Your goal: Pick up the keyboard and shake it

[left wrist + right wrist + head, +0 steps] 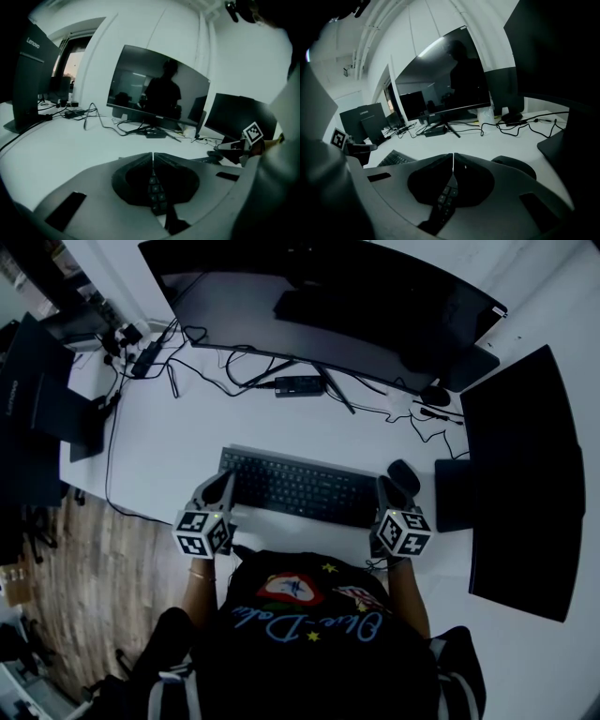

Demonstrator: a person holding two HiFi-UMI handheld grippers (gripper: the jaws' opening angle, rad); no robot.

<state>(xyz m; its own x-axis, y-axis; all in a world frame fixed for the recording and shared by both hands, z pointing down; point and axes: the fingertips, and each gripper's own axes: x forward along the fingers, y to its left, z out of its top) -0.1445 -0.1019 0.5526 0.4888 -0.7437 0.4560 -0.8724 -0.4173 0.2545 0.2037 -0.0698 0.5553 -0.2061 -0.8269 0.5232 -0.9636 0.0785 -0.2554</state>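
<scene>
Seen from above, a person stands at a white desk [169, 456]. A black keyboard [298, 487] lies flat near the desk's front edge, just ahead of their body. The left tongs [219, 487] sit over the keyboard's left end and the right tongs [384, 491] over its right end. Each pair is closed tip to tip. Keys show below through the hollow behind the tips, and nothing seems pinched between them.

The keyboard looks thin, stiff and fairly light, with smooth plastic that could slip. It likely wants a hold on both short ends, squeezing the top and the underside.

A dark mouse [405, 474] lies just beside the right end, and a side screen [520, 474] stands near. A wide curved monitor [328, 306] and loose cables [244, 367] lie behind the keyboard, with bare desk between. Straight up looks like the freest way to move.
</scene>
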